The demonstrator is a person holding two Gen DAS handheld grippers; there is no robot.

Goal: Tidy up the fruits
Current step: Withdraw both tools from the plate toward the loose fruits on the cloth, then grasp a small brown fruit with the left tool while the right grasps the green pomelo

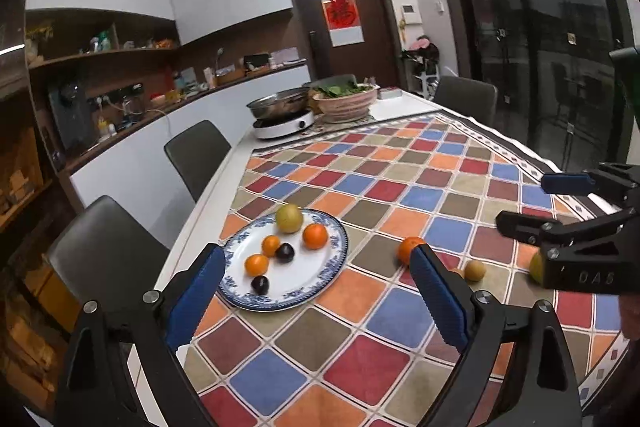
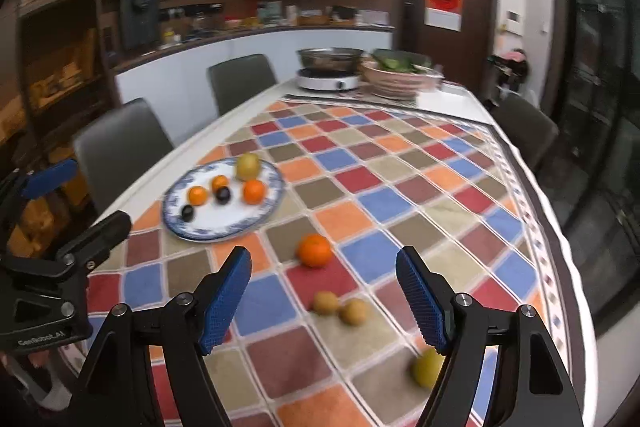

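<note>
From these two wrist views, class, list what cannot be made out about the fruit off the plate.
- Yellow-green fruit: left wrist view, mostly hidden behind the right gripper.
- Same fruit: right wrist view, blurred, partly behind a fingertip.
- Two small brown fruits: blurred; touching or apart unclear.
- Orange: left wrist view, partly covered by a fingertip.

I see six fruits on the plate; right of it, four more lie on the tablecloth.
</note>
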